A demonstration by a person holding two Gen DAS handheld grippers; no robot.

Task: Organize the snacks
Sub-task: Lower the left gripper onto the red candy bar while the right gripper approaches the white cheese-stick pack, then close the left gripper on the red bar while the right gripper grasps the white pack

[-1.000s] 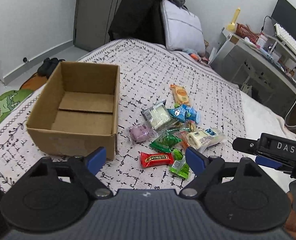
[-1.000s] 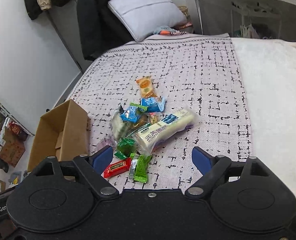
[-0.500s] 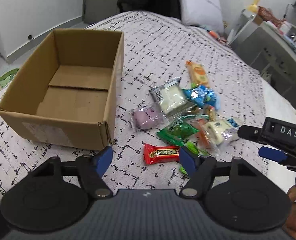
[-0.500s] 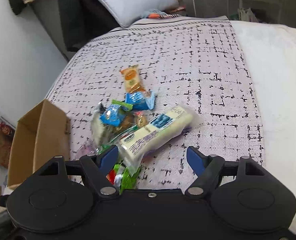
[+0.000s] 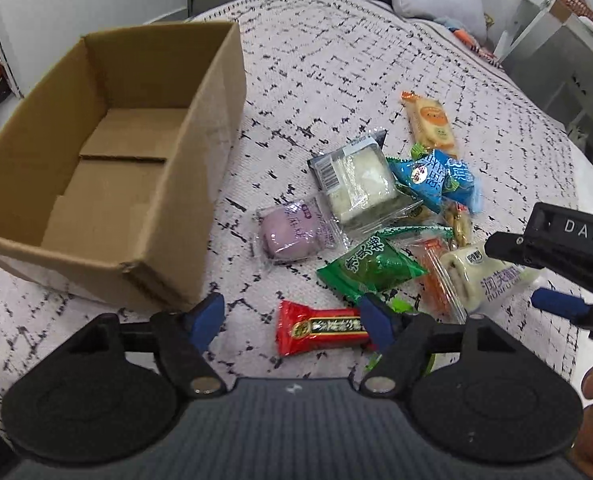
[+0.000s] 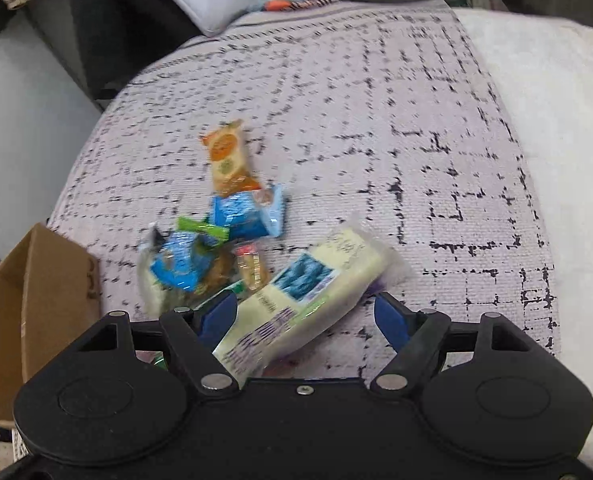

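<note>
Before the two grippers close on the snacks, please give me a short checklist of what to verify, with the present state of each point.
1. Left gripper open: ok, fingers apart.
2. Red bar between the left fingers: not ok, its right end lies under the right finger.
3. Right gripper open: ok, fingers apart.
4. White roll between the right fingers: ok, though it lies slanted across the gap.
5. Box ready: ok, open at the top, nothing inside.
6. Grippers clear of each other: cannot tell; the right one is close to the left, over the pile.
</note>
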